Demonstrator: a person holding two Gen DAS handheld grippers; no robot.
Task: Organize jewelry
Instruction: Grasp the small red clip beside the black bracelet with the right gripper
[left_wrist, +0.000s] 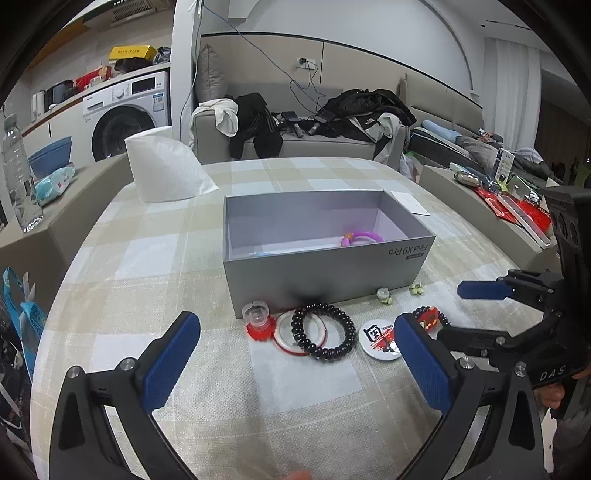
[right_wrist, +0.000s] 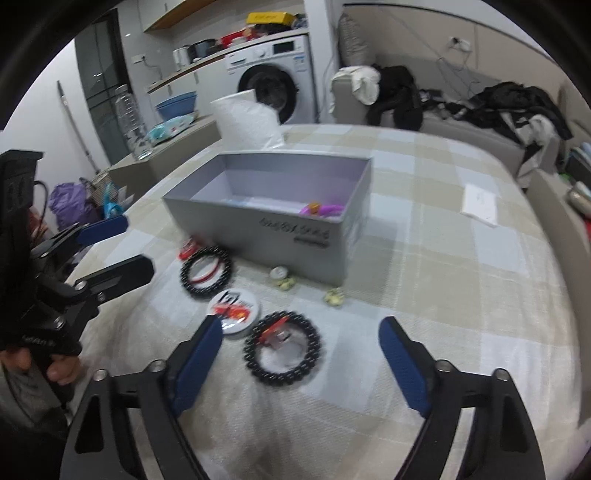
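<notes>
Grey card forms the open box at the middle of the checked table, and a purple ring is already seen lying inside it near the right end. The rest of the jewelry is laid out on the cloth just in front of the box: a black bead bracelet resting over a red-rimmed disc, a small red-based trinket to its left, a round white badge, and a second black bead bracelet with a red charm.

The left claw is held wide open above the first bracelet, nothing between its pads. The right claw is likewise open and empty, the charm bracelet lying just ahead of its blue pads.

The step in hand is judged to be a pick-up from the cloth. It is best done if each claw is lowered until one pad is inside the bead loop and one outside, so that the strand alone is pinched. The disc beneath the left bracelet should be left undisturbed, and the soft cloth should not be caught.
</notes>
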